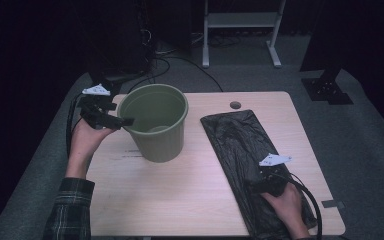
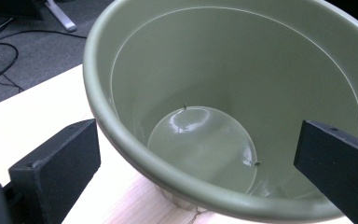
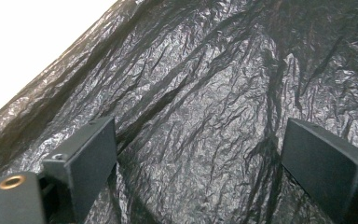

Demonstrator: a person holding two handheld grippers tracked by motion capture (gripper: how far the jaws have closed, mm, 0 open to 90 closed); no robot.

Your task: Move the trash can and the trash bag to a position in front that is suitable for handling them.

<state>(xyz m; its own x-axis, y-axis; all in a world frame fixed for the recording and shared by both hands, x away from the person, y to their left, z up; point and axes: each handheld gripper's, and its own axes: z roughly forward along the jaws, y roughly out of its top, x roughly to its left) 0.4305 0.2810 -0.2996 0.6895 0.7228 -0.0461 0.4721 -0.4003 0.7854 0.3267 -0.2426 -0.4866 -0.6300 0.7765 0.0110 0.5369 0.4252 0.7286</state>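
Green bin, upright at desk left, rim straddled by our left gripper, fingers apart, to steady it; black bag flat at right, our right gripper fingers apart above, ready to pinch.

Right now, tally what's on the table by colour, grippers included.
Green: 1, the bin, upright and empty.
Black: 3, the bag lying flat, the left gripper with jaws open astride the bin's rim, and the right gripper with jaws open over the bag.
Total: 4
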